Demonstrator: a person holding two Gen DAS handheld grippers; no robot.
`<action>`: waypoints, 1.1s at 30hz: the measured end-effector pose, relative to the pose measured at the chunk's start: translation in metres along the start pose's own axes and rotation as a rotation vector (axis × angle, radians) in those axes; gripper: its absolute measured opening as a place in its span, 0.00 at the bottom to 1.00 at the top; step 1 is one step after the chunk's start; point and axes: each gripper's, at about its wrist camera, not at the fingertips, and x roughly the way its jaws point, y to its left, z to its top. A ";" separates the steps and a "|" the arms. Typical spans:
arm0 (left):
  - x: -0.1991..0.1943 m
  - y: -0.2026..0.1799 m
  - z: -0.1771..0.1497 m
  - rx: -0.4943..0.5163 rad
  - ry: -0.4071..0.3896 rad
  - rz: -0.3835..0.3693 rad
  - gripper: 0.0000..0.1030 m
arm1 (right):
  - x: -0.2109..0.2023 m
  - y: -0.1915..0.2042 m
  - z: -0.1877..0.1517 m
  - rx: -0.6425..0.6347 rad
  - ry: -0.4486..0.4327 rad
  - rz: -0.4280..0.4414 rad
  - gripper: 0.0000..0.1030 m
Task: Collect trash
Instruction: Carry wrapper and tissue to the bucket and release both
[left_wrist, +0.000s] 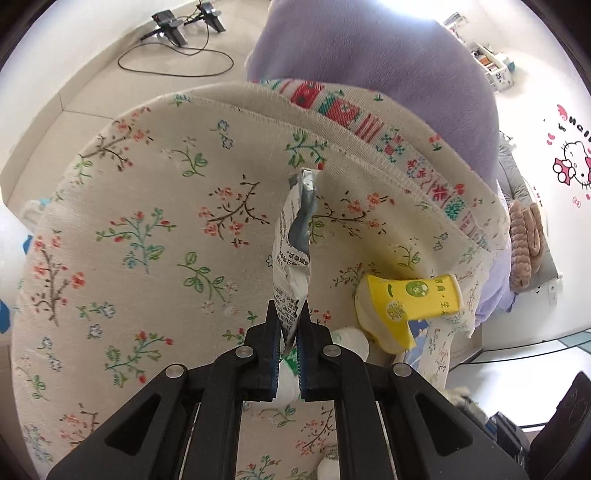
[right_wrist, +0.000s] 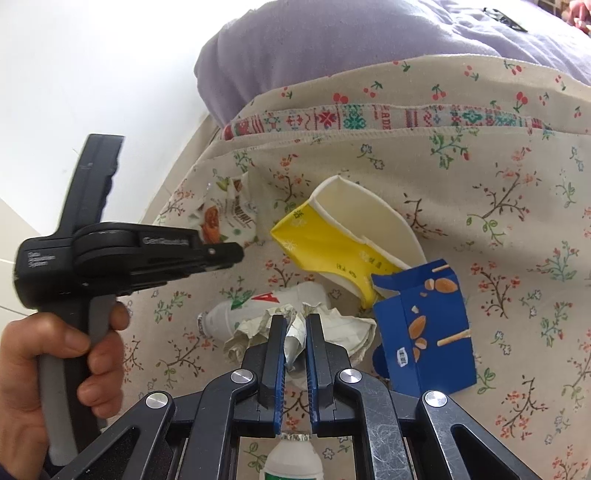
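Left tool (left_wrist: 290, 325) clamps a printed snack wrapper (left_wrist: 293, 236); right tool (right_wrist: 295, 332) pinches crumpled paper (right_wrist: 295, 332) beside yellow cup (right_wrist: 332, 236) and blue box (right_wrist: 424, 332) on floral cloth (right_wrist: 480, 221).

A floral tablecloth (right_wrist: 480, 221) carries the trash: a crushed yellow paper cup (right_wrist: 332, 243), a torn blue snack box (right_wrist: 428, 332), a small white bottle (right_wrist: 258, 306) and crumpled paper (right_wrist: 332, 328).

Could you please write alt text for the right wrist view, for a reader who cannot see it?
The right gripper is shut on a crumpled paper wad lying on a floral cloth. Beside it lie a torn yellow cup, a blue box and a small white bottle; the left gripper pinches a snack wrapper.
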 end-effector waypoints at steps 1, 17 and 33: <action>-0.003 0.001 0.000 0.003 -0.001 0.004 0.07 | -0.001 0.001 0.001 0.000 -0.003 0.000 0.08; -0.080 0.061 -0.003 -0.042 -0.051 -0.010 0.07 | 0.013 0.030 0.008 -0.041 -0.010 0.037 0.08; -0.190 0.239 0.002 -0.406 -0.139 0.010 0.07 | 0.044 0.097 0.008 -0.090 -0.035 0.165 0.07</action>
